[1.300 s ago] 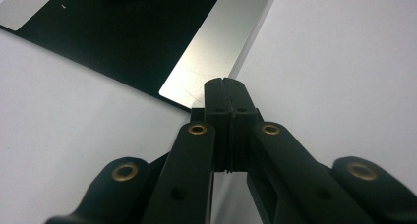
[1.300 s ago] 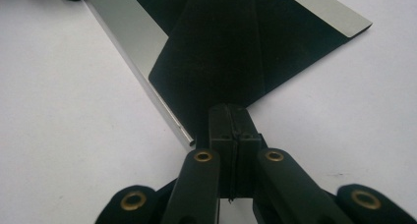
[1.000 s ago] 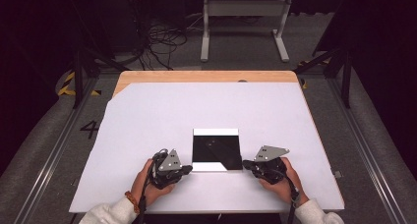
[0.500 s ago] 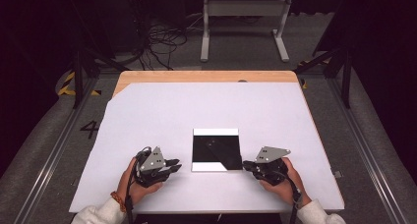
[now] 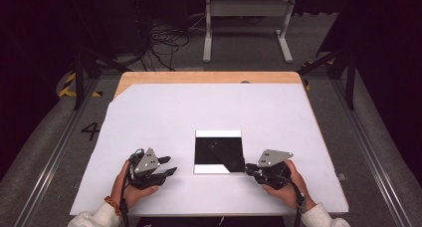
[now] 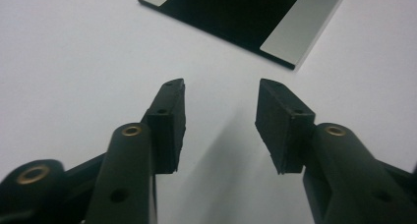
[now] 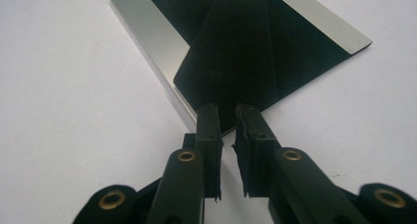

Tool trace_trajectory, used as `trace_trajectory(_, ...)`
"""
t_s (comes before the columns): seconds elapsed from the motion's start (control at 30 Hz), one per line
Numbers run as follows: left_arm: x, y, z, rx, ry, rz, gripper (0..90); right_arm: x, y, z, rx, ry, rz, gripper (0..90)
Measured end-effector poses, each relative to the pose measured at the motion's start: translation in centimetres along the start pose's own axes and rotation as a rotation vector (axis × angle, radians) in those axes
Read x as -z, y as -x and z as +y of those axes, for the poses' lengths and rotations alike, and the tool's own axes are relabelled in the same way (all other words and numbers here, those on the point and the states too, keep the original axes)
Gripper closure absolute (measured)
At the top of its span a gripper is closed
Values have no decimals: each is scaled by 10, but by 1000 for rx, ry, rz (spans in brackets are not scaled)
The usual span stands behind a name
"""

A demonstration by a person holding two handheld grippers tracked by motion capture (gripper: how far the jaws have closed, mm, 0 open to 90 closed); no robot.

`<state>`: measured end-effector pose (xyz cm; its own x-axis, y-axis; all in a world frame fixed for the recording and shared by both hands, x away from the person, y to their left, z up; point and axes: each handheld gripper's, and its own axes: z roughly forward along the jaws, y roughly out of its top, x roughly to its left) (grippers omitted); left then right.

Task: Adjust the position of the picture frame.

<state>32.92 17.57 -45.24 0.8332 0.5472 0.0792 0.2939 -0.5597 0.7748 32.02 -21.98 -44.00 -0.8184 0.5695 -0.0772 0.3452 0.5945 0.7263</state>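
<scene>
A thin square plate point(image 5: 219, 150) lies flat on the white table point(image 5: 209, 107). It is glossy black with pale silver bands along its edges. My left gripper point(image 5: 171, 172) rests on the table to the plate's left, a short gap away, with its jaws open and nothing between them point(image 6: 221, 86). The plate point(image 6: 236, 17) lies ahead of it. My right gripper point(image 5: 247, 168) sits at the plate's near right corner. In the right gripper view its jaws point(image 7: 227, 111) stand almost together with a thin slit, and the corner of the plate point(image 7: 147, 32) reaches their tips.
The white sheet covers a wooden tabletop point(image 5: 209, 77) whose far edge shows bare. Beyond it are cables on the floor point(image 5: 159, 38) and a white metal stand point(image 5: 246, 23). Dark frame legs point(image 5: 348, 67) flank the table.
My left gripper has slid left, away from the plate's left edge, jaws still open. The right gripper has stayed at the plate's corner.
</scene>
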Motion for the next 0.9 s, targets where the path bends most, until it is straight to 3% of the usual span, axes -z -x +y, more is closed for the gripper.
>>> trace_trajectory(0.43, 8, -4, -11, 42, -12, 38, 382, 6, -2, -2, -2, -58, 32, 771)
trace_trajectory(0.67, 6, -5, -10, 52, -14, 54, 269, 2, -3, -1, 6, -110, 47, 784)
trace_trajectory(0.9, 7, -6, -11, 68, -13, 53, 245, -5, -2, 0, 4, -147, 54, 799)
